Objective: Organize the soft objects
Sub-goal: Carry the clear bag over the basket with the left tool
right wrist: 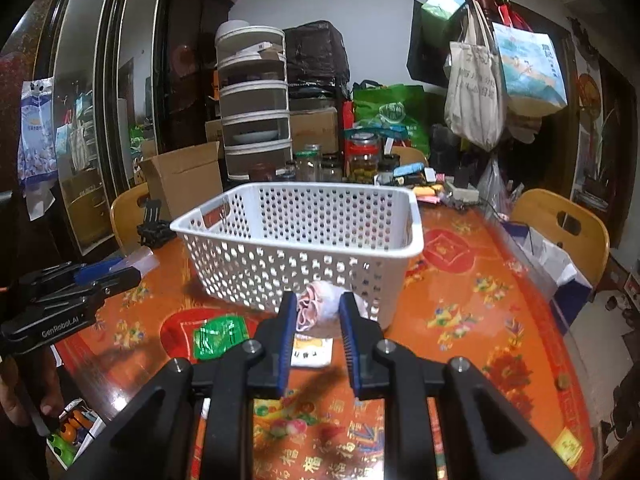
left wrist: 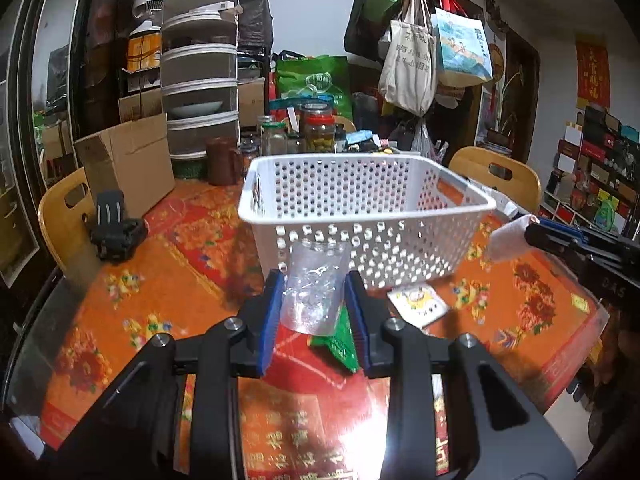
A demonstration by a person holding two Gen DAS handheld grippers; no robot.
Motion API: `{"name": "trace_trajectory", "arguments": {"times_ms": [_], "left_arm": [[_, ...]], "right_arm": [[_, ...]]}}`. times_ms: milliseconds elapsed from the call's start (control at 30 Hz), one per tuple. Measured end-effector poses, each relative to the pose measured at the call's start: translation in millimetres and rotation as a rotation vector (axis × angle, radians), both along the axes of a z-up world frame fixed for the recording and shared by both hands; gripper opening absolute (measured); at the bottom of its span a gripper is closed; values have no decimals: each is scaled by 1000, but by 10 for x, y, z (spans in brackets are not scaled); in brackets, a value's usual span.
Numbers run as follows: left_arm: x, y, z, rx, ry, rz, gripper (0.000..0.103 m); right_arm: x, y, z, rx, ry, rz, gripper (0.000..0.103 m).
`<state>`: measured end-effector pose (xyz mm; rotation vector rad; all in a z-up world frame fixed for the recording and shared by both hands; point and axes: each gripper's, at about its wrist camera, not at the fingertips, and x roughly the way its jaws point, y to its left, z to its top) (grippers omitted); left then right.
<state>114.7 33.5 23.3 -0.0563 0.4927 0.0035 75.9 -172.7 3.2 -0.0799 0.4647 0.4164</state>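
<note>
Cluttered bench (left wrist: pixel 132 312): left tool (left wrist: pixel 314 300) pinches clear bag (left wrist: pixel 314 292), right tool (right wrist: pixel 318 312) probably cloth (right wrist: pixel 320 304); either could snag basket (right wrist: pixel 280 208) rim.

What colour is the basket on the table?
White, with round holes all over the basket; clearest in the right wrist view.

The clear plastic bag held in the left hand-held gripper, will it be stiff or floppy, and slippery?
The clear plastic bag is probably floppy: it looks crumpled between the left hand-held gripper pads. Likely light, since it looks thin and see-through. Its glossy film may slip.
</note>
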Motion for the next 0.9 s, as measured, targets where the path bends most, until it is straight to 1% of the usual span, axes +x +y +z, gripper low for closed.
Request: {"name": "trace_trajectory", "arguments": {"times_ms": [233, 367, 400, 533, 567, 600, 700, 800, 900], "left_arm": [[254, 43, 402, 10, -15, 8, 29], [497, 58, 613, 5, -12, -1, 29], [554, 53, 660, 12, 1, 5, 29], [820, 67, 796, 13, 20, 12, 29], [905, 71, 809, 15, 33, 15, 29], [972, 70, 812, 14, 43, 15, 29], [1262, 71, 788, 27, 84, 32, 29], [1536, 77, 717, 23, 128, 39, 29], [1576, 109, 584, -4, 141, 34, 29]], "right_arm": [[183, 87, 290, -8, -23, 9, 19], [343, 185, 433, -29, -34, 8, 18], [367, 200, 455, -30, -35, 8, 17], [562, 310, 565, -44, -32, 8, 11], [615, 340, 582, -49, -31, 9, 6], [663, 371, 594, -57, -30, 7, 4], [889, 453, 610, -70, -6, 6, 4], [1167, 506, 544, -93, 34, -13, 4], [1249, 417, 386, -77, 90, -7, 4]]}}
